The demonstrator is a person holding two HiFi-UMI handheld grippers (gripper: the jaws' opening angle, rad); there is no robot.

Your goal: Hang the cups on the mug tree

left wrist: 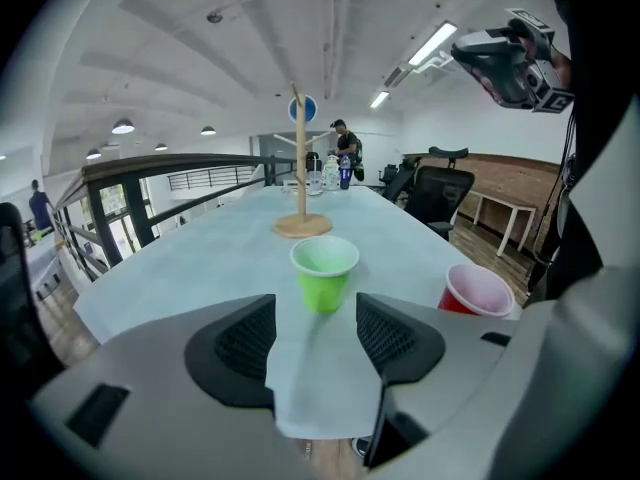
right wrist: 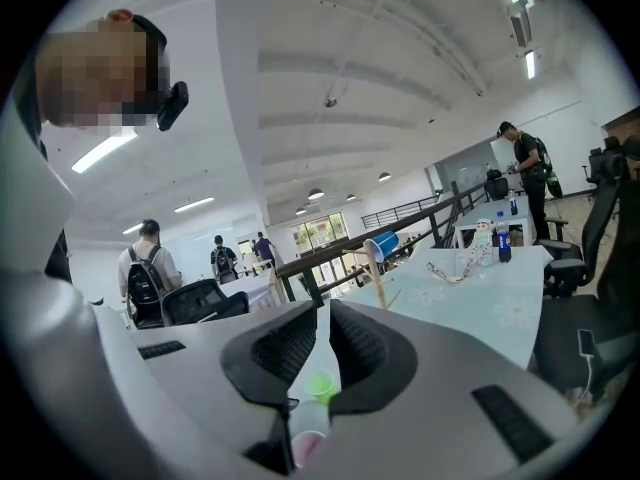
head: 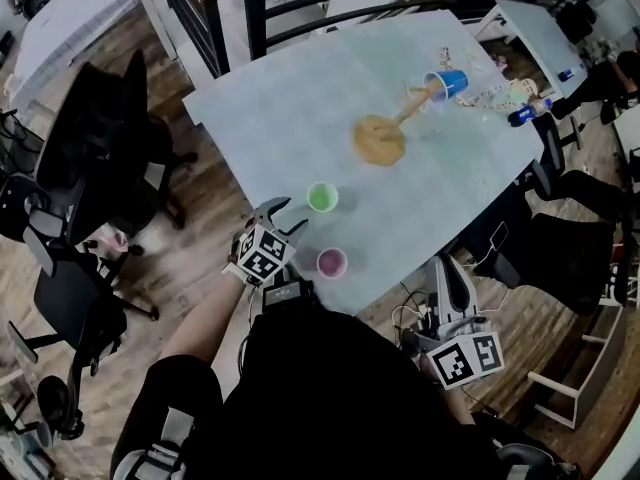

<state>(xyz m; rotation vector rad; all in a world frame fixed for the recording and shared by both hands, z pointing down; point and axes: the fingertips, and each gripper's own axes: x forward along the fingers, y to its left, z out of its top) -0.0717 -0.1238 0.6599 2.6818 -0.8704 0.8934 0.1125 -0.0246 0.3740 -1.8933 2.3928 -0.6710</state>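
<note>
While the left tool (left wrist: 315,330) gapes — right tool (right wrist: 322,343) closed — one blue cup (head: 452,82) hangs; green cup (head: 322,197), red cup (head: 331,263) stand.

The surface (head: 290,98) is coloured a pale blue-green, and faint flower prints are scattered over it. A bright green cup (left wrist: 324,273) is seen with a paler inside, and the red cup (left wrist: 478,293) is lined in pale pink. A blue cup (head: 450,83) and a tan wooden mug tree (head: 380,140) are seen. The left tool (left wrist: 315,333) and right tool (right wrist: 322,353) are finished in grey, with black, mesh-textured pads (left wrist: 245,343). Black-and-white square markers are borne on their cubes (head: 263,253). The floor (head: 200,248) is laid in brown wood planks.
</note>
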